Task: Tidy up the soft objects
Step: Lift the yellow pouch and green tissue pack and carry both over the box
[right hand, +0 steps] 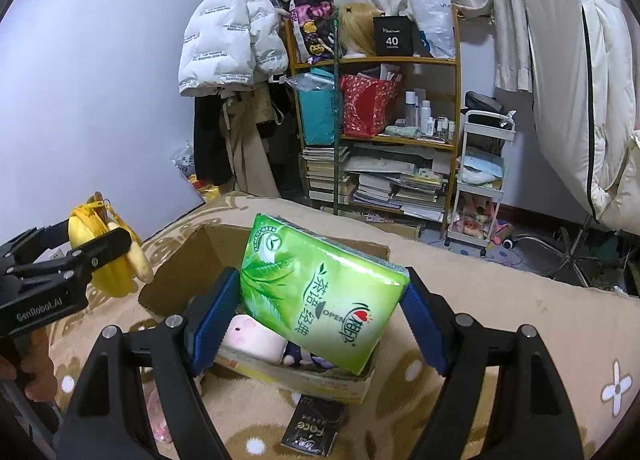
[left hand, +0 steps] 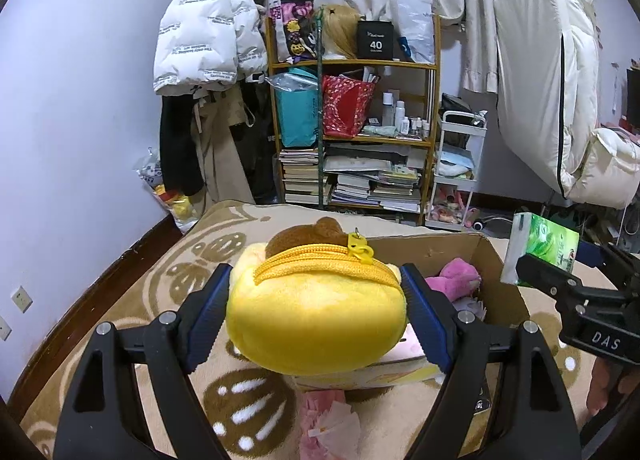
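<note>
Two soft items held, one per tool. Yellow plush zip pouch (left hand: 316, 308), brown bit on its far end, zipper facing up, is clamped between the blue pads of the left tool (left hand: 316, 316), lifted above the blanket (left hand: 168, 272) and just left of the cardboard box (left hand: 440, 256). Green tissue pack (right hand: 320, 296), tilted with one corner down, is gripped by the right tool (right hand: 316, 316) directly over the open box, not resting in it. Inside the box: pink plush (left hand: 456, 280), a pale pink soft piece (right hand: 256, 340), something dark and purple beneath, unclear what. Black "Face" packet (right hand: 312, 428) lies on the blanket in front of the box; pink frilly item (left hand: 328, 424) close by. Behind: wooden shelf (right hand: 376, 59) with books, bags, bottles; white puffer jacket (left hand: 208, 35) hanging left; white trolley (right hand: 484, 179) right.
</note>
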Demonstrator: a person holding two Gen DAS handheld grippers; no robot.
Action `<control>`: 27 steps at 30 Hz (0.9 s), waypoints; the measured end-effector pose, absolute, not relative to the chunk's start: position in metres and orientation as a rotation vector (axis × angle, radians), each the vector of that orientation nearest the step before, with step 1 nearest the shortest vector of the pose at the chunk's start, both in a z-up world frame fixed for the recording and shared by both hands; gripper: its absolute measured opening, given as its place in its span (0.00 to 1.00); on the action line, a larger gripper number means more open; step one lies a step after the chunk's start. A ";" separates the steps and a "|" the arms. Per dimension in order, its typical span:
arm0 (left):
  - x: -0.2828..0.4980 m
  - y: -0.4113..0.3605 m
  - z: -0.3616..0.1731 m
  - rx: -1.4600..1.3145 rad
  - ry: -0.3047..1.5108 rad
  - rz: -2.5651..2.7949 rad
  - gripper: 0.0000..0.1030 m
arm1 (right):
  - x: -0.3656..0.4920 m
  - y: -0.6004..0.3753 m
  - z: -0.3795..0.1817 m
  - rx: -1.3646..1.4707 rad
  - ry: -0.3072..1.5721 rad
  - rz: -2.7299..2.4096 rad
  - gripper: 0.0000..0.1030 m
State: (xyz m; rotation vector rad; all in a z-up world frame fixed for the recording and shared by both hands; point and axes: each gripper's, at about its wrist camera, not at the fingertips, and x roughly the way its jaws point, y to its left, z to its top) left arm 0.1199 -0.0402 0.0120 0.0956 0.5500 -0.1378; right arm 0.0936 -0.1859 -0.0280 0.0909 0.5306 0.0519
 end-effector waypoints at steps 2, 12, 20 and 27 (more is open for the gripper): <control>0.125 -0.044 0.010 0.098 0.553 -0.144 0.79 | 0.099 -0.189 -0.029 0.098 0.537 0.048 0.81; 0.141 -0.048 -0.010 0.106 0.583 -0.171 0.80 | 0.117 -0.193 -0.047 0.113 0.571 0.051 0.81; 0.153 -0.048 -0.027 0.095 0.629 -0.178 0.80 | 0.126 -0.199 -0.064 0.162 0.616 0.068 0.81; 0.161 -0.047 -0.035 0.089 0.646 -0.183 0.82 | 0.126 -0.197 -0.072 0.163 0.626 0.089 0.81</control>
